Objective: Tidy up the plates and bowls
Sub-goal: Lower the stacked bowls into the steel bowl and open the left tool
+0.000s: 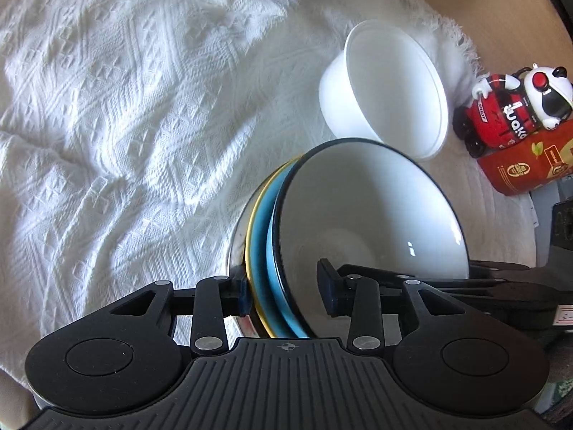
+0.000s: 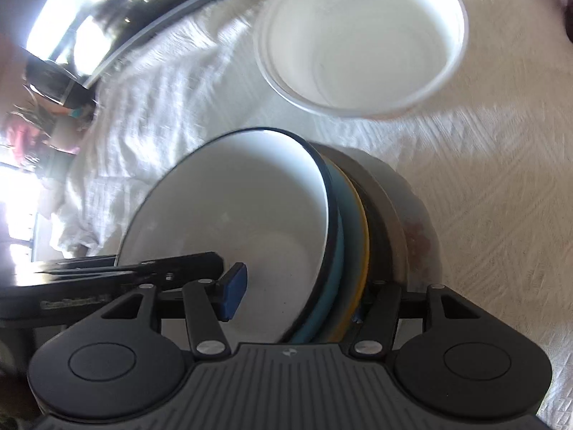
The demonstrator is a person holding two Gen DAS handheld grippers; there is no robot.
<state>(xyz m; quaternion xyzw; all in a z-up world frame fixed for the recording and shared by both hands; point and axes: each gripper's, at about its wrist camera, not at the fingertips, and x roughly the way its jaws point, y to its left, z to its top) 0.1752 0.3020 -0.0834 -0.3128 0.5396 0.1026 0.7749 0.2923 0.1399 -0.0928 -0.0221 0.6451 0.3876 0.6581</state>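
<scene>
Both claws straddle the rim of one nested stack, and we read each as open around it rather than clamped. Our left gripper point(image 1: 286, 295) has one pad point(image 1: 244, 295) against the outer steel wall and the other pad point(image 1: 327, 286) inside the top bowl, standing clear of the inner wall. Our right gripper point(image 2: 297, 295) mirrors this from the opposite side: one blue pad point(image 2: 234, 292) hangs apart inside the bowl, while the outer one is mostly hidden behind the rim, so contact there is unclear. Between the fingers sits the stack itself: a dark-rimmed white bowl point(image 1: 372, 215) on top, a blue dish point(image 1: 263, 229) beneath it, a yellow-edged plate point(image 1: 250, 222) under that, and a steel bowl point(image 1: 234, 247) at the bottom. We judge the gathering largely done, since four pieces already nest together. Just beyond the fingertips, near the stack but apart from it, stands a white plastic tub point(image 1: 390, 86), seemingly the one piece left loose. Farther out lie the white tablecloth point(image 1: 125, 107) and, off to the side, a toy figure point(image 1: 515, 104) on a red box point(image 1: 526, 165).
</scene>
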